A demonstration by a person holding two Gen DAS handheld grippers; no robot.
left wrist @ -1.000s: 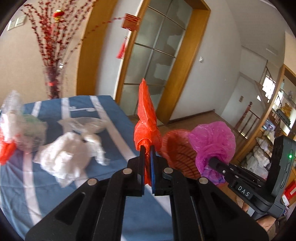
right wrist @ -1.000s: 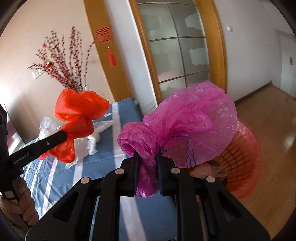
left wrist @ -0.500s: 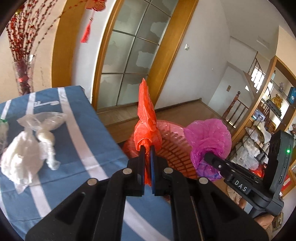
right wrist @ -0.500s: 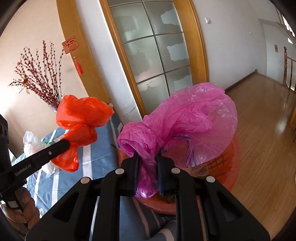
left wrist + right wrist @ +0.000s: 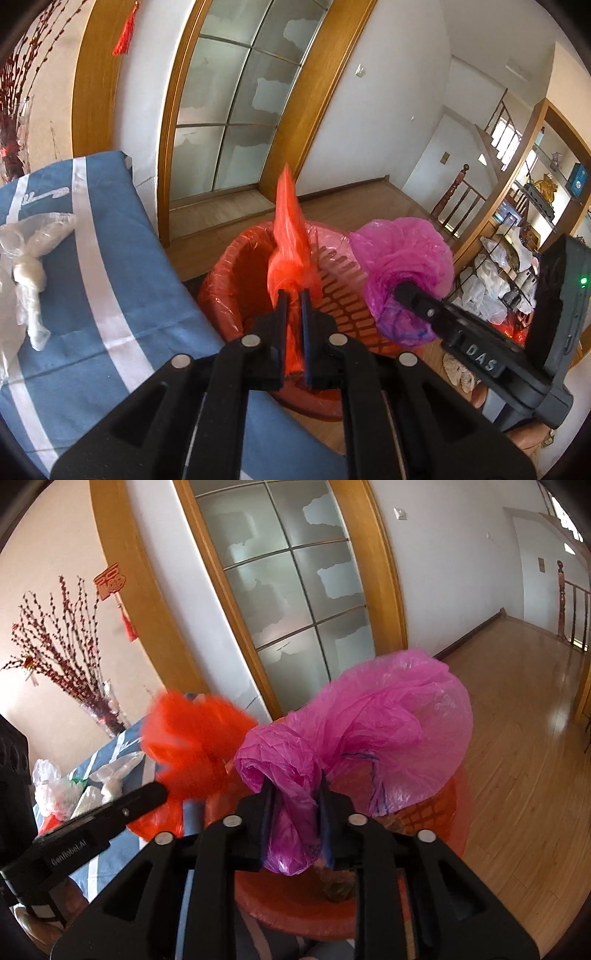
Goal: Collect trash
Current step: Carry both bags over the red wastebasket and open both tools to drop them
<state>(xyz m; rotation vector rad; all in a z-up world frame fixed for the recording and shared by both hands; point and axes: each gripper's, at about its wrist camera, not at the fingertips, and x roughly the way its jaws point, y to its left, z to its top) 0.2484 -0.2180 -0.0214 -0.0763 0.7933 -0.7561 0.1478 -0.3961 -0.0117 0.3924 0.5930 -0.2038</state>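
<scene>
My left gripper [image 5: 293,295] is shut on a crumpled red plastic bag [image 5: 290,236] and holds it over the red trash basket [image 5: 236,273], which stands on the floor beside the table. My right gripper [image 5: 293,788] is shut on a crumpled pink plastic bag [image 5: 388,731], also above the basket [image 5: 454,812]. The pink bag [image 5: 402,258] shows in the left wrist view just right of the red bag. The red bag [image 5: 192,738] shows blurred in the right wrist view.
A table with a blue, white-striped cloth [image 5: 110,295] lies to the left, with clear and white plastic bags [image 5: 29,258] on it. A vase of red branches [image 5: 96,705] stands at the back. Wooden floor [image 5: 524,738] extends to the right.
Both grippers have swung right, from over the table to above the red basket, each still holding its bag. The table's trash has slid to the left of the view.
</scene>
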